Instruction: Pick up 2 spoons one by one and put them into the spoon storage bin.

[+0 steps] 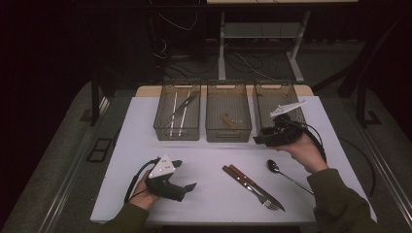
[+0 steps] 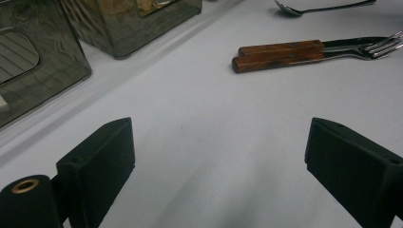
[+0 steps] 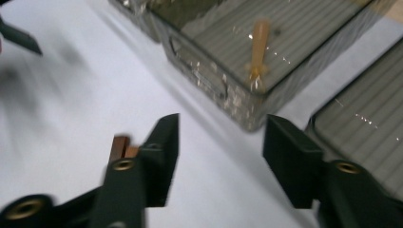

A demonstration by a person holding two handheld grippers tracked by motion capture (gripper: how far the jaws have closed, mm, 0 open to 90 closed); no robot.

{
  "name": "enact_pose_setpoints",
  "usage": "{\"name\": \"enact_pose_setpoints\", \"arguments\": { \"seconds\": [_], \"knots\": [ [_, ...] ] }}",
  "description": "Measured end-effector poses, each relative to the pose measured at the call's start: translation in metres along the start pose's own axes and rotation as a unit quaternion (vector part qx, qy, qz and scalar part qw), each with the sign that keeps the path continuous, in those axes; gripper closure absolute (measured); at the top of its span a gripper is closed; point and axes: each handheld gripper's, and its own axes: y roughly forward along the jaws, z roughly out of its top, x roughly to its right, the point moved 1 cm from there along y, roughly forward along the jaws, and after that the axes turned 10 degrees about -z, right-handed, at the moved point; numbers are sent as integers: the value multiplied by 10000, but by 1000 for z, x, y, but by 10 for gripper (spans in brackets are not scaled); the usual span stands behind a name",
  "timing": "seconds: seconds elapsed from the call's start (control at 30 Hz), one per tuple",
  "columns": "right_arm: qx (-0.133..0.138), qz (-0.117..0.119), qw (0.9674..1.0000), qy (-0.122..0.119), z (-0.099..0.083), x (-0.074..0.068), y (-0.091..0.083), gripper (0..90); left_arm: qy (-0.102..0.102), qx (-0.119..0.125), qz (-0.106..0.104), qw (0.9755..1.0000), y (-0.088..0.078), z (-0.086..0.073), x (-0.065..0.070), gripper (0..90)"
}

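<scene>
Hovering right gripper point(image 1: 262, 139) half-open and empty, wooden-handled knife and fork point(image 1: 252, 187) below-left, left gripper point(image 1: 187, 175) wide open

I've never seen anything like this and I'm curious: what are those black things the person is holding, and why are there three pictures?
Each is a hand-held gripper, a tool with two black jaws that pinch. One picture looks down from above. The other two come from small cameras riding on the tools.

The left hand-held gripper rests low over the white table, jaws wide, holding nothing. The right hand-held gripper is lifted near the bins, jaws apart, also holding nothing.

On the table lie a wooden-handled knife and fork side by side, and a spoon. Behind stand three see-through bins: the left bin holds long thin sticks, the middle bin one small brownish piece.
</scene>
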Motion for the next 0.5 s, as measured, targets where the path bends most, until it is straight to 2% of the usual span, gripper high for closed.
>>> {"name": "enact_pose_setpoints", "arguments": {
  "seconds": [0.13,0.5],
  "knots": [
    [-140,2,9999,-74,-20,-2,-3,652,-11,-2,0,10000,0,0,0,80],
    [-254,-32,9996,-97,-67,-2,-14,860,-47,-19,35,10000,0,-1,1,80]
  ]
}}
